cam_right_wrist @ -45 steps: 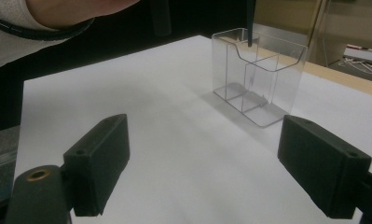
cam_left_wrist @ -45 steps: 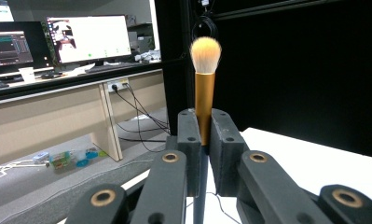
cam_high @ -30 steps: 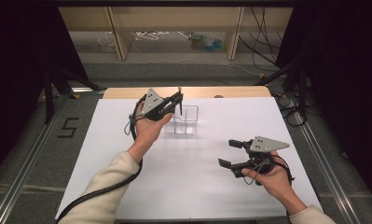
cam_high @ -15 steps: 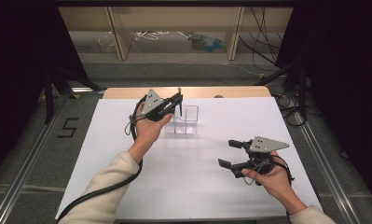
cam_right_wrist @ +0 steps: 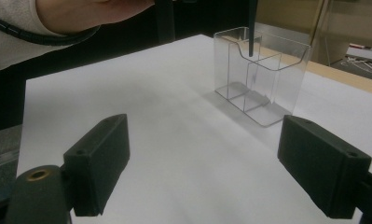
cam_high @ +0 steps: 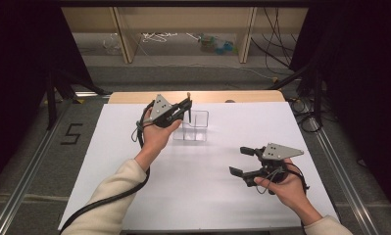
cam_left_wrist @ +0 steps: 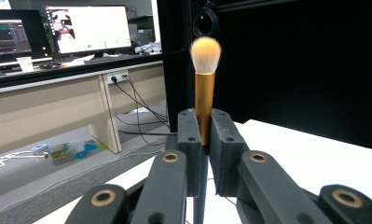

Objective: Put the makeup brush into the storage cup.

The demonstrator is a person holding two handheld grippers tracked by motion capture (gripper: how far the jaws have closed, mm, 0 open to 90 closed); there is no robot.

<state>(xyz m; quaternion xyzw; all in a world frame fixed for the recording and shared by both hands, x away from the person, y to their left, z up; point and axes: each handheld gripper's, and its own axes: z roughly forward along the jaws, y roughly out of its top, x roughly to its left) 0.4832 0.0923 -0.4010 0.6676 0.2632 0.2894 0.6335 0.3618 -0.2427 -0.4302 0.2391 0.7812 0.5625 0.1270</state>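
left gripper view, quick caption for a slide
Left gripper clamps a makeup brush upright, gold ferrule and pale bristles above the jaws.

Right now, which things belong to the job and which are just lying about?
In the job:
- makeup brush, clamped in the left hand-held gripper
- clear organizer, brush handle tip at its top

Lying about:
- clutter on the floor
- monitors

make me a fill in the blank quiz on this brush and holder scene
1. The left tongs are shut on a makeup ____.
2. The clear holder is split into ____ compartments.
3. The right tongs are ____, with nothing between them.
4. The brush has a ____-coloured ferrule under its bristles.

Missing words: brush; two; open; gold
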